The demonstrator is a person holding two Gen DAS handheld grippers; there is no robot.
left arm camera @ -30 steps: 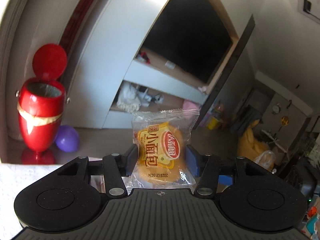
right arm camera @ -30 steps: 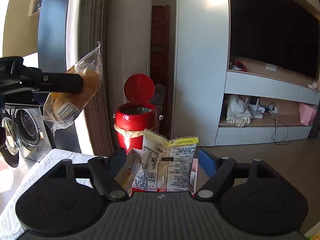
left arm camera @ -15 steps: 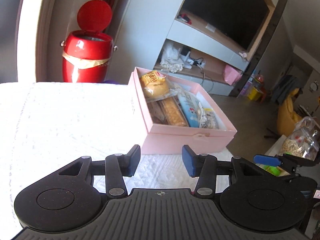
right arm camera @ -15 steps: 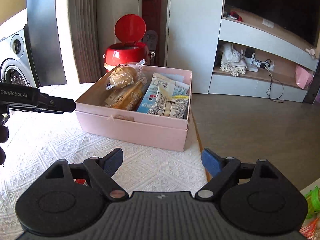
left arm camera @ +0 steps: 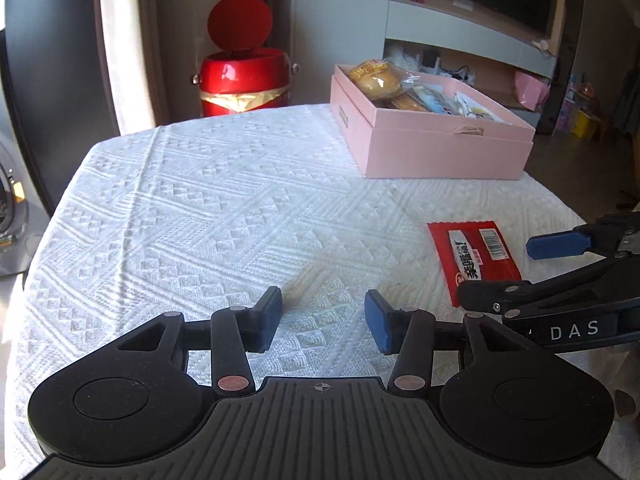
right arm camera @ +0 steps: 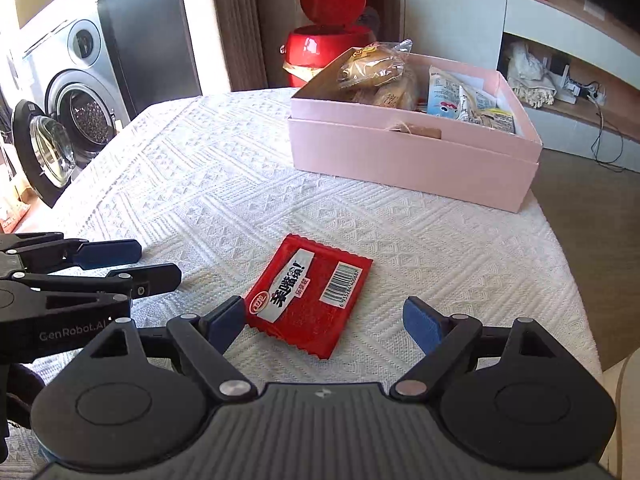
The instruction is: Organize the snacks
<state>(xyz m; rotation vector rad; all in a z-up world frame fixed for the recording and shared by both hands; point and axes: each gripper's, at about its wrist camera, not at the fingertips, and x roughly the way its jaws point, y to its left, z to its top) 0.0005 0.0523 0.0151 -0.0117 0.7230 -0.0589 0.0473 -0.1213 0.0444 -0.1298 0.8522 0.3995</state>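
Snack packet point(right arm camera: 308, 294), red w/ white label & barcode, lay flat on the white textured tablecloth point(right arm camera: 224, 184), well short of the pink box point(right arm camera: 400, 156) that already held bread & other snacks at the far side of the table. Key relation: packet sat just ahead of the right gripper point(right arm camera: 324, 320), roughly between its two blue pads, tho nearer the left-hand one, which looked close to the packet's near corner; contact couldn't be told. Packet's long axis ran diagonally, near-left to far-right, so not square to the jaws. Right gripper's jaws were spread wide, nothing clamped. Left gripper point(left arm camera: 324, 316) was off to the side over bare cloth, packet lying to its right point(left arm camera: 476, 260) & apart from it; its jaws were opening slightly, nothing between them. Right hand was thus clearly the nearer one. Judgement: next move prob. falls to the right gripper — nudge rightward or twist to line up across the packet's short side, lower, close, then carry to the box.
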